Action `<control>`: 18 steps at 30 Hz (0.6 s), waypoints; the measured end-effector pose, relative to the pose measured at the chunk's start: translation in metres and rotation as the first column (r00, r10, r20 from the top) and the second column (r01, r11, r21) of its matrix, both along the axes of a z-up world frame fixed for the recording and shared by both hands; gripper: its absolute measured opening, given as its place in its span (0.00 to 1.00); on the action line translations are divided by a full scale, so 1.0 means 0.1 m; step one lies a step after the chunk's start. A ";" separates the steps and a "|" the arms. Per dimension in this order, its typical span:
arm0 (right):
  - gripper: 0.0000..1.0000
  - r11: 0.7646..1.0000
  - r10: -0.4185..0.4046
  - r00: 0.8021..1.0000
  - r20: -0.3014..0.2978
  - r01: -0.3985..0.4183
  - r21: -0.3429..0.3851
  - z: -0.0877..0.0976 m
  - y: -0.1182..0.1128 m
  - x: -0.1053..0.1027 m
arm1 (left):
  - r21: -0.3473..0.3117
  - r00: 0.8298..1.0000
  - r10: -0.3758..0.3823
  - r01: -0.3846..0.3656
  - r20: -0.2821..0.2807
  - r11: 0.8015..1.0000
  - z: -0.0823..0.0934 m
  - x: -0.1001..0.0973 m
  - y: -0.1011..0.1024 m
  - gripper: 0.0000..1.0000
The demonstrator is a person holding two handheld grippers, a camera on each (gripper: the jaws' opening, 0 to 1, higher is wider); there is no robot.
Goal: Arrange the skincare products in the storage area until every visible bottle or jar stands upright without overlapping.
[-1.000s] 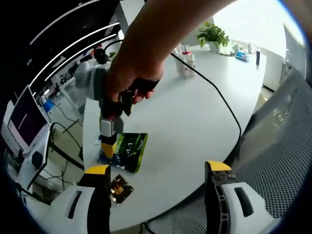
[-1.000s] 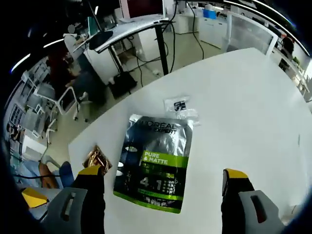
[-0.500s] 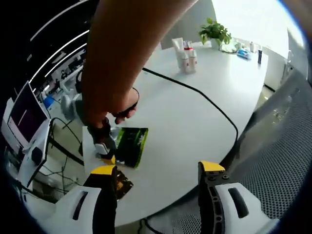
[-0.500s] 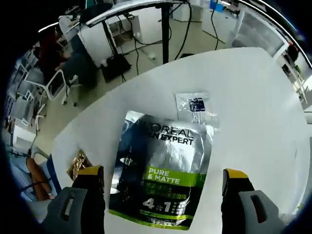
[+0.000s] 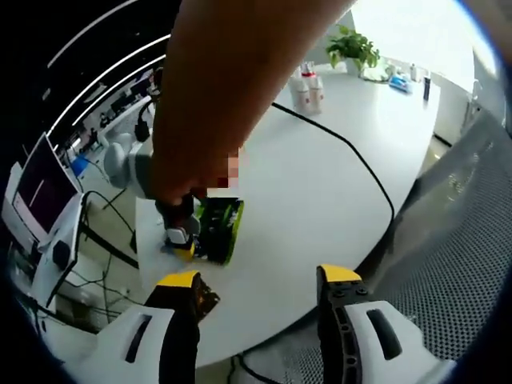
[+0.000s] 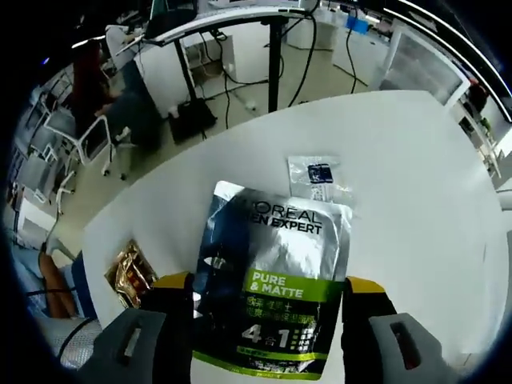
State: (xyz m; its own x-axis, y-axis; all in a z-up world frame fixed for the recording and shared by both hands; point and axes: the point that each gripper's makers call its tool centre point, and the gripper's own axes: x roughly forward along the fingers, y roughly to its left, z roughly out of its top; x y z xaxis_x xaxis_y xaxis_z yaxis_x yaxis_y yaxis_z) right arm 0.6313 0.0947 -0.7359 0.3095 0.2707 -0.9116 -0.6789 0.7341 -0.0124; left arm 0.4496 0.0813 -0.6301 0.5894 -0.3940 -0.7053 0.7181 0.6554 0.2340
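Right gripper view: right gripper (image 6: 268, 290) low over white table (image 6: 416, 184), jaws apart on either side of silver-and-green pouch (image 6: 272, 280) lying flat, tips just beside pouch edges; contact unclear. Small clear sachet (image 6: 318, 174) just beyond pouch; gold wrapper (image 6: 132, 274) near table edge. Left gripper view: left gripper (image 5: 256, 292) with jaws spread, holding nothing, above table edge. Bottles (image 5: 306, 88) upright far across table, near potted plant (image 5: 356, 50). Black cable (image 5: 352, 160) crosses table.
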 end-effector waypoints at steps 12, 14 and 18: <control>0.26 0.993 0.114 0.993 0.002 -0.114 -0.003 0.04 -0.11 -0.03 | 0.009 1.000 0.008 -0.008 -0.005 1.000 -0.01 0.00 0.03 0.52; 0.16 0.990 0.140 0.990 -0.001 -0.140 -0.008 0.04 -0.15 -0.04 | 0.010 1.000 0.010 -0.010 -0.006 1.000 -0.01 0.00 0.03 0.52; 0.05 0.990 0.143 0.990 -0.002 -0.143 0.013 0.05 -0.22 -0.03 | 0.011 1.000 0.014 -0.014 -0.010 1.000 -0.02 0.00 0.04 0.52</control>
